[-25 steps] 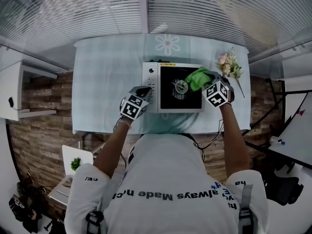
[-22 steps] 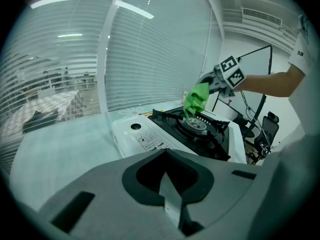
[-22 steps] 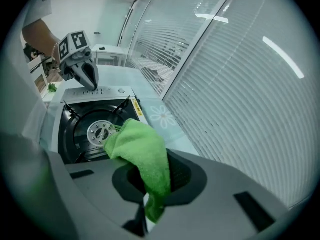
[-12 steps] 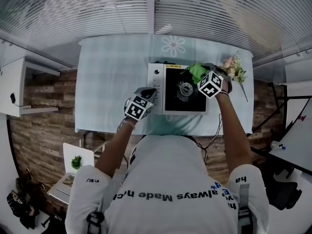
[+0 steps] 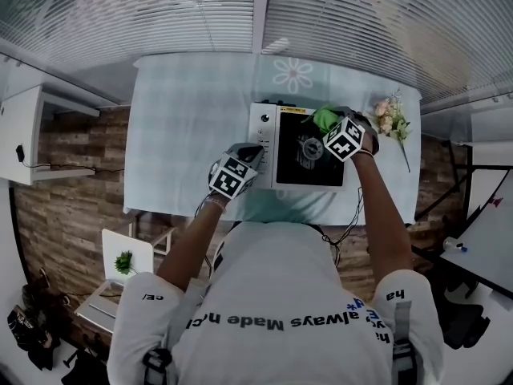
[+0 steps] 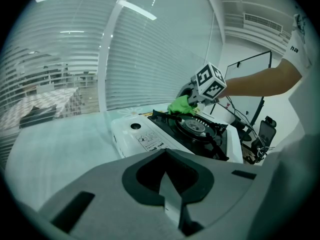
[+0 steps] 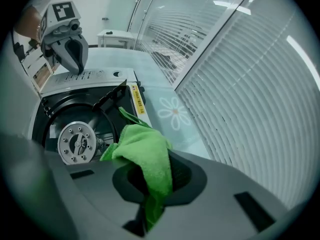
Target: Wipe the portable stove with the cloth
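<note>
The portable stove (image 5: pixel 309 148) is white with a black top and a round burner (image 7: pixel 76 142), and it sits on the table. My right gripper (image 7: pixel 150 204) is shut on a green cloth (image 7: pixel 145 154) and holds it over the stove's far right corner, beside the burner. In the head view the cloth (image 5: pixel 324 118) shows just beyond the right gripper (image 5: pixel 335 127). My left gripper (image 5: pixel 248 155) is shut with nothing in it. It rests on the stove's white control panel (image 7: pixel 87 76) at the left front.
A small bunch of flowers (image 5: pixel 390 117) lies on the table right of the stove. The pale tablecloth (image 5: pixel 192 127) has a daisy print (image 5: pixel 292 74) behind the stove. Window blinds (image 5: pixel 200 14) run along the table's far edge.
My right gripper has carried the green cloth from the stove's right middle toward its far right corner. The left gripper stays on the stove's left front.
</note>
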A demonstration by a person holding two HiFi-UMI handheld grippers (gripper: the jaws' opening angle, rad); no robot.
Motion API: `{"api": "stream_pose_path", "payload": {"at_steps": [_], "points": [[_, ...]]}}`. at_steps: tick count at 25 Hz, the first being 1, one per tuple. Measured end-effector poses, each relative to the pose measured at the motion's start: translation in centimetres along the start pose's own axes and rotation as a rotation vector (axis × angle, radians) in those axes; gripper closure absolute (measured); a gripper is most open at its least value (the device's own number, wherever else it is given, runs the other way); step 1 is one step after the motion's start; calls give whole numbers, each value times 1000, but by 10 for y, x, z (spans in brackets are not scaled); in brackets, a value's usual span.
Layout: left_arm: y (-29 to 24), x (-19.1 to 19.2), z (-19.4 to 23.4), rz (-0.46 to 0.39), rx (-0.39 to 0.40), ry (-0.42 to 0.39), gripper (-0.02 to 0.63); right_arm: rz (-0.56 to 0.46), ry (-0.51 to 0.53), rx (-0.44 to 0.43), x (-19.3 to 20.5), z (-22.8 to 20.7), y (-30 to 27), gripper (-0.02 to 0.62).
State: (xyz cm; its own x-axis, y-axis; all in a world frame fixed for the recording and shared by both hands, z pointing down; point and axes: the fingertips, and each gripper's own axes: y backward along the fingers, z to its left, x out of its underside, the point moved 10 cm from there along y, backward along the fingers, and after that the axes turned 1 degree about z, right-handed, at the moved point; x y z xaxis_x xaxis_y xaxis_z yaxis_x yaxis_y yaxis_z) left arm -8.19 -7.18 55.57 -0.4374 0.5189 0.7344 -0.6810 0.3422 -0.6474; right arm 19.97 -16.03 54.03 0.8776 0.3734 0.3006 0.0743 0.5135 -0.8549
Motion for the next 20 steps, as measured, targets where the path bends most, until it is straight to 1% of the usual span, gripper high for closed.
{"api": "stream_pose_path", "payload": {"at_steps": [8,16,20], "points": [[0,1,1,-9,4,7,595,-37,27,-3,-28,12,-5,569],[0,1,1,-17,7,3,595,-116,76,-17,-74,35,-10,571],[0,2,2,-15,8,2,595,-119,83,-16,-84,41,-13,571]]}}
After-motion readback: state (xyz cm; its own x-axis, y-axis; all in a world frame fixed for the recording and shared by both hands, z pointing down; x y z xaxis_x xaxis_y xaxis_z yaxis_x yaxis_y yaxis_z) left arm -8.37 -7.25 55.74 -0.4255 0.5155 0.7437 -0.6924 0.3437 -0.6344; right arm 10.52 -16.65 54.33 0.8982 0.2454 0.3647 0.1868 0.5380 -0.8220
